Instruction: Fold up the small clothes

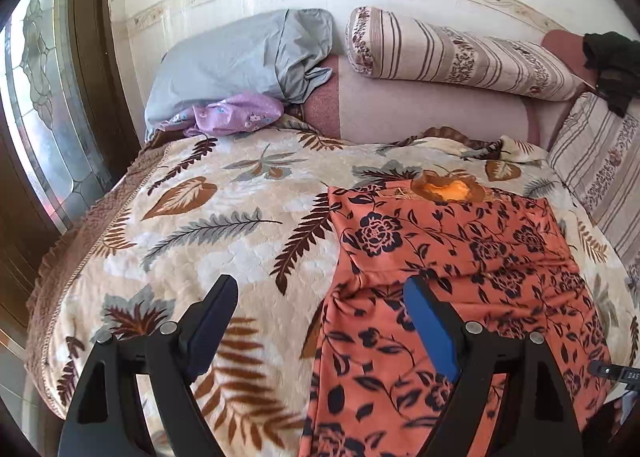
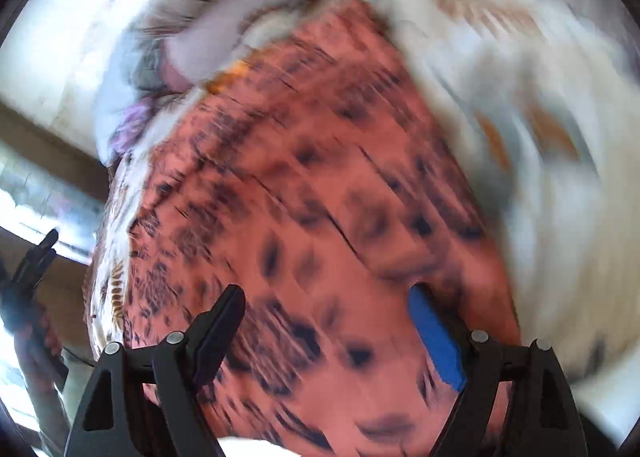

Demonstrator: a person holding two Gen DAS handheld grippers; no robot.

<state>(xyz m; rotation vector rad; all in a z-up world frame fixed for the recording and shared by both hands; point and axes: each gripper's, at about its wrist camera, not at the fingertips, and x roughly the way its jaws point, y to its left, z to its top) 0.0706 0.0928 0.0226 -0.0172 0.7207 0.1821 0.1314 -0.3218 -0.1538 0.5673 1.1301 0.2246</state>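
An orange-pink garment with dark flowers (image 1: 440,249) lies spread flat on the bed, its neckline with an orange lining (image 1: 452,189) at the far end. My left gripper (image 1: 320,285) hovers open above the garment's left edge, one finger over the blanket and the blue-padded finger (image 1: 430,325) over the cloth, with nothing between them. In the blurred right wrist view my right gripper (image 2: 326,293) is open above the same garment (image 2: 320,177) and holds nothing. The other gripper (image 2: 40,253) and a hand show at the far left of that view.
A leaf-patterned blanket (image 1: 200,217) covers the bed. A grey pillow (image 1: 240,61), purple cloth (image 1: 236,113) and striped bolster (image 1: 460,53) lie along the headboard. A striped cushion (image 1: 600,165) and dark cloth (image 1: 612,65) sit at the right. A glazed door (image 1: 40,97) stands left.
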